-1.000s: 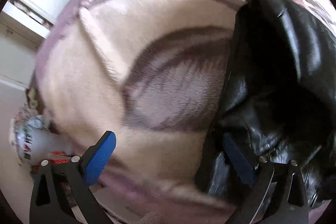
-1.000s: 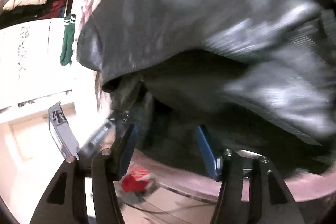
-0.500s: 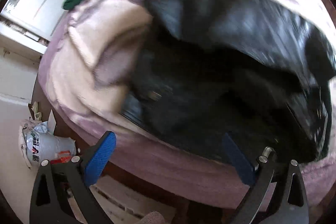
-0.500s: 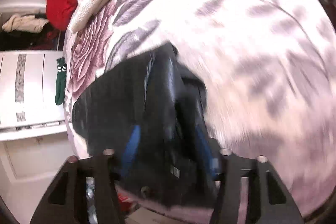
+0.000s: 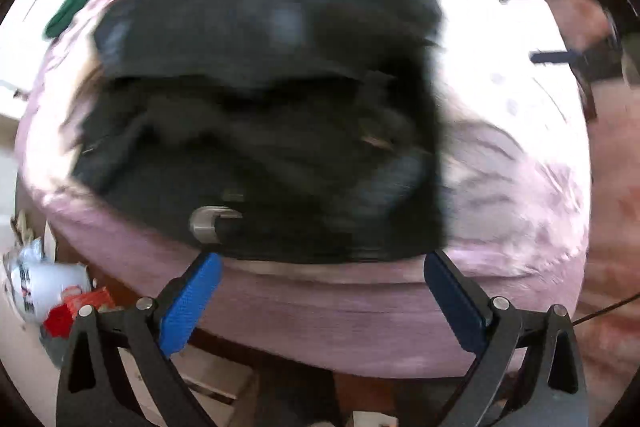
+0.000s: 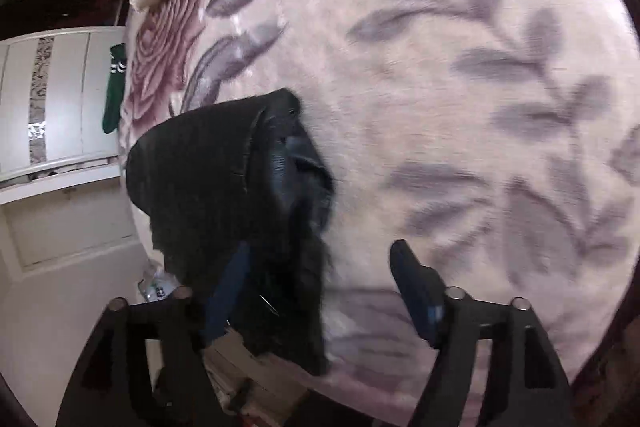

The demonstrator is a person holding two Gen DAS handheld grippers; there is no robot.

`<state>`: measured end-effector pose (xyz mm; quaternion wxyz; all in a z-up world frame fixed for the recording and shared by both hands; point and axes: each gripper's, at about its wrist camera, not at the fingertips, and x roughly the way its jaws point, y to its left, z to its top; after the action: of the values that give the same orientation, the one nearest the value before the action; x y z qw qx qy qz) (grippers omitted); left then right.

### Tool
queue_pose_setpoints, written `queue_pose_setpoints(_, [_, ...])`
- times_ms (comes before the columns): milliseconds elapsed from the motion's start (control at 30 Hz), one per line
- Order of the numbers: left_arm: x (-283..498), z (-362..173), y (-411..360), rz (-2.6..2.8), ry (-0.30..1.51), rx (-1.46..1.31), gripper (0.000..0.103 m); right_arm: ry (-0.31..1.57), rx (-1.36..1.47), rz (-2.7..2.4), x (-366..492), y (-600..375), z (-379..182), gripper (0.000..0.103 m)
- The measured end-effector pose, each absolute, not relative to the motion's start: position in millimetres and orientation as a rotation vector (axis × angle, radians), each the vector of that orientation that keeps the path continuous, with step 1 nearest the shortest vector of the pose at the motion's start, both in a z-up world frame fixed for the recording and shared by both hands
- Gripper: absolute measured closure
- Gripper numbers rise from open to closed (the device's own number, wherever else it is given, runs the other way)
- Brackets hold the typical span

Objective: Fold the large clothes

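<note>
Black jacket (image 5: 264,115) lying in a folded bundle on the floral blanket (image 5: 520,187) of the bed, near the bed's front edge, seen from both wrist cameras. The left gripper (image 5: 320,299) hangs above the bed edge, jaws spread and empty, clear of the garment's near hem and its metal buckle (image 5: 208,225). The right gripper (image 6: 320,291) has jaws opening: cloth of the jacket (image 6: 224,195) drapes against the left blue pad (image 6: 226,291), yet the pads no longer press on it. Compared with half a second ago, when the right jaws stood close about the black fabric, the grip is released; a second ago the jacket filled that view, lifted and draped. The fold appears laid down, so the step in hand is probably complete, with smoothing or a further fold remaining. Motion blur obscures finer creases.
</note>
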<state>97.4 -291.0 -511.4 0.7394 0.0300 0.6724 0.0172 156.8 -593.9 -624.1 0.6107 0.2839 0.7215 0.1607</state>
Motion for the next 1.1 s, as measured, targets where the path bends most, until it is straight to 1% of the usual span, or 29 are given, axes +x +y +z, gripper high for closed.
queue_pose_setpoints(100, [106,-531,-320,0.031,1.451,0.103,0.002,1.681,0.633,0.376,153,-628,-630,0.026])
queue_pose_setpoints(167, [114,-548,-331,0.030,1.456,0.121,0.002,1.685,0.675,0.413,156,-640,-638,0.026])
queue_pose_setpoints(233, [121,-571,-343,0.018,1.472,0.208,0.004,1.687,0.723,0.452,162,-639,-651,0.021])
queue_pose_setpoints(267, [123,-576,-344,0.019,1.472,0.233,0.009,1.688,0.752,0.478,164,-639,-656,0.015])
queue_pose_setpoints(300, [124,-583,-342,0.035,1.463,0.271,0.023,1.692,0.777,0.503,172,-623,-664,0.013])
queue_pose_setpoints(333, [125,-583,-337,0.044,1.455,0.274,0.037,1.692,0.804,0.528,176,-618,-669,0.012])
queue_pose_setpoints(367, [125,-581,-334,0.048,1.444,0.268,0.046,1.688,0.839,0.556,181,-612,-674,0.012])
queue_pose_setpoints(400, [124,-572,-327,0.049,1.412,0.259,0.068,1.684,0.881,0.594,186,-603,-679,0.012])
queue_pose_setpoints(433, [122,-567,-321,0.027,1.398,0.238,0.082,1.680,0.912,0.627,191,-596,-684,0.012])
queue_pose_setpoints(467, [121,-561,-318,0.019,1.384,0.232,0.090,1.676,0.943,0.657,194,-588,-688,0.012])
queue_pose_setpoints(533, [118,-548,-311,-0.013,1.356,0.222,0.094,1.684,0.994,0.705,204,-569,-703,0.012])
queue_pose_setpoints(633, [120,-529,-297,-0.025,1.336,0.157,0.096,1.741,1.012,0.756,211,-536,-725,0.012])
queue_pose_setpoints(733, [121,-510,-281,-0.026,1.316,0.086,0.096,1.778,1.013,0.755,212,-514,-732,0.013])
queue_pose_setpoints(767, [122,-509,-281,-0.027,1.315,0.075,0.096,1.770,1.037,0.751,213,-509,-731,0.040])
queue_pose_setpoints(800, [123,-502,-274,-0.018,1.304,0.068,0.096,1.781,1.056,0.727,214,-507,-732,0.064])
queue_pose_setpoints(833, [125,-499,-274,-0.023,1.300,0.060,0.097,1.789,1.107,0.691,213,-506,-733,0.066])
queue_pose_setpoints(867, [126,-495,-271,-0.022,1.300,0.057,0.097,1.784,1.133,0.652,212,-506,-730,0.071])
queue_pose_setpoints(900, [127,-496,-272,-0.018,1.298,0.051,0.097,1.774,1.104,0.632,212,-502,-720,0.074])
queue_pose_setpoints(967, [122,-488,-270,-0.023,1.296,0.014,0.097,1.767,1.049,0.609,212,-494,-698,0.075])
queue_pose_setpoints(1100, [122,-459,-233,-0.014,1.262,-0.049,0.097,1.784,0.914,0.562,215,-469,-650,0.078])
